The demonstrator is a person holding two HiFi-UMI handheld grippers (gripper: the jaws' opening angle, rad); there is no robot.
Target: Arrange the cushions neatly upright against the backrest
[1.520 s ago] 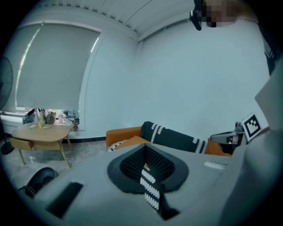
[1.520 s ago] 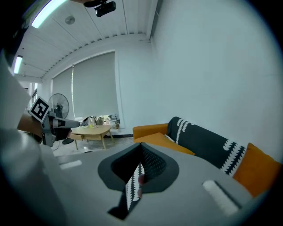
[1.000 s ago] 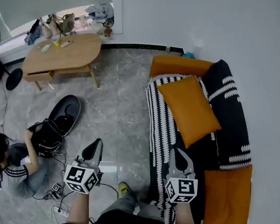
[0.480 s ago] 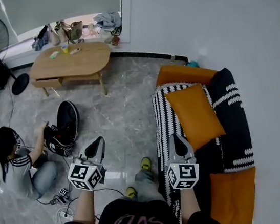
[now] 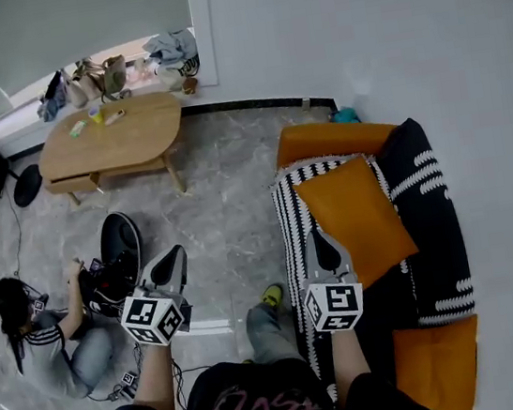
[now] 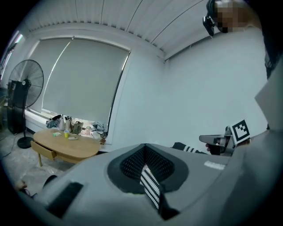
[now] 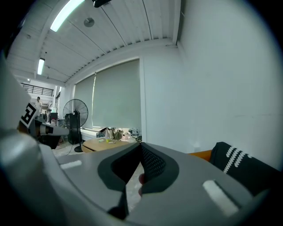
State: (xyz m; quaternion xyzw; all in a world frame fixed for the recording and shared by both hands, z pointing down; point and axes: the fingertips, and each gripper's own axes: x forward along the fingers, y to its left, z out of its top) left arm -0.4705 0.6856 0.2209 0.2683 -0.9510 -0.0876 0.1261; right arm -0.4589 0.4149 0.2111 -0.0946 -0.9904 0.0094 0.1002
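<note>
Left gripper (image 5: 173, 256): jaws closed, nothing gripped, held over the floor.
Right gripper (image 5: 322, 237): jaws closed, empty, held at the sofa (image 5: 426, 194) edge.
Cushion (image 5: 357, 209): apparently laid flat on the seat.

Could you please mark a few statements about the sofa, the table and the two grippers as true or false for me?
1. The left gripper and the right gripper are both shut and hold nothing. True.
2. An orange cushion is on the sofa, just ahead of the right gripper. True.
3. The wooden table is bare. False: small items lie on it.
4. A person sits on the sofa. False: the person sits on the floor, left of the grippers.
</note>
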